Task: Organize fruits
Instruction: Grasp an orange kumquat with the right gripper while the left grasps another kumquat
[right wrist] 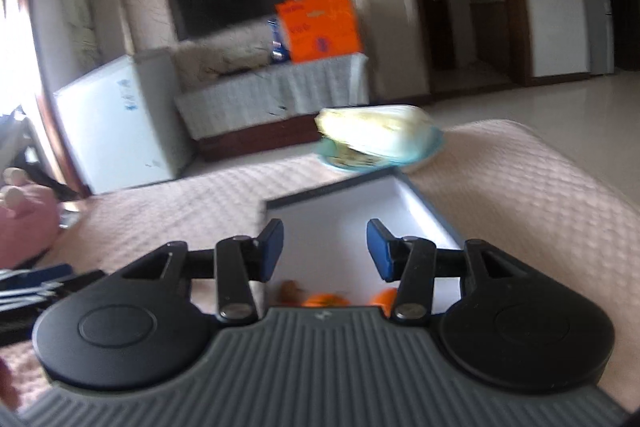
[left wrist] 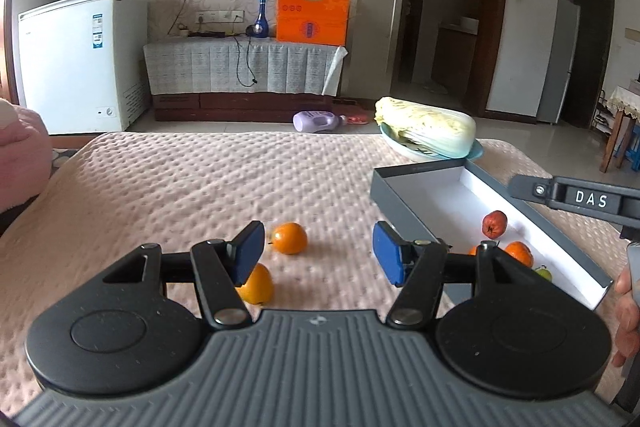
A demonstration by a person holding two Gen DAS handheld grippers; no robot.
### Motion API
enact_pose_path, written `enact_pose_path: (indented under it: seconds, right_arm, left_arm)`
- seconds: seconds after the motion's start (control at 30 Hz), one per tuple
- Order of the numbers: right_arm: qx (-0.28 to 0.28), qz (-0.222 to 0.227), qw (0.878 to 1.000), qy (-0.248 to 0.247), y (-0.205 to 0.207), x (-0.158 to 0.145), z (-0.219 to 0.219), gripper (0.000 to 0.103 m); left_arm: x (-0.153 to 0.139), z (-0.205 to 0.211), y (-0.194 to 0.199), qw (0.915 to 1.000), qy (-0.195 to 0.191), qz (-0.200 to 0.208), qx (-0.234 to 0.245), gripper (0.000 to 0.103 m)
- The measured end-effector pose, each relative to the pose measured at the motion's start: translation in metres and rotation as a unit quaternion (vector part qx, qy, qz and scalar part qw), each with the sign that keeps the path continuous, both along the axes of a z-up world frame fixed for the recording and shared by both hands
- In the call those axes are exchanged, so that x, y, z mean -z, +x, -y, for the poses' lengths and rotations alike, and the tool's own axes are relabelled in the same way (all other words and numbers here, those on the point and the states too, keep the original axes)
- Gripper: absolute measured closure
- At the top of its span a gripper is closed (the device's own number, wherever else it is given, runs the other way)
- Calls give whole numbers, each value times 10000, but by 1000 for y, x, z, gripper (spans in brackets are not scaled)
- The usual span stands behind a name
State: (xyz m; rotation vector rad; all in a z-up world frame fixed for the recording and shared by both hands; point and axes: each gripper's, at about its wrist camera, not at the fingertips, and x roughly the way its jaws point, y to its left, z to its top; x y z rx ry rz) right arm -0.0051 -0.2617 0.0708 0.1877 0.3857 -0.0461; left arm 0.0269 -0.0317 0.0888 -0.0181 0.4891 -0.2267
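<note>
My left gripper (left wrist: 319,253) is open and empty above the pink quilted bedspread (left wrist: 180,187). One orange (left wrist: 289,237) lies just beyond its fingers. A second orange (left wrist: 257,285) sits partly hidden under the left finger. To the right stands a grey box with a white inside (left wrist: 452,195), holding a red fruit (left wrist: 494,224), an orange (left wrist: 519,252) and a green fruit (left wrist: 544,273). My right gripper (right wrist: 325,250) is open and empty over that box (right wrist: 340,227); oranges (right wrist: 324,299) show below its fingers. The right wrist view is blurred.
A napa cabbage (left wrist: 426,126) lies on a blue plate (left wrist: 476,151) behind the box. A pink cushion (left wrist: 20,155) sits at the bed's left edge. A white freezer (left wrist: 80,59), a TV cabinet (left wrist: 240,67) and a purple bottle (left wrist: 316,121) on the floor lie beyond.
</note>
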Motion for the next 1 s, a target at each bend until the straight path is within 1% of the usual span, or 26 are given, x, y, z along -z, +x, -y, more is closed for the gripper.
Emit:
enact_pose_path:
  seconds: [0.07,0.13,0.17,0.27,0.43,0.7,0.83,1.0]
  right_arm:
    - [-312,83,9995,21,3,-1,-14,54]
    - [-631,98,9979,-84,7,-1,-32,54]
    - [-756,64,9970,-123,9,0,-39,54]
    - [-1104,-108,9938,-38,20,7,-56,55]
    - [-1399,-402,9893,-54,34,19,-77,55]
    - [-1504,-679,9863,14,45,34,-97,55]
    - [-1560,-729,9850,-102,54,40,-108,55]
    - [-1486,-826,9854,-114,70,48,-110,55]
  left_arm:
    - [0,-3,0,10000,-12,0,-31,37]
    - [0,-6,1,10000,-28,6,-31,37]
    - [0,-8,1,10000,-15,9,-47,37]
    - [1,-15,3,9999,-5,-8,-116,37]
    - [1,-32,3,9996,-35,-23,-265,37]
    - [3,-56,8,9986,-50,-94,-519,37]
    - [3,-61,7,9985,-50,-83,-540,37]
    - [10,-64,10,9979,48,-199,-607,37]
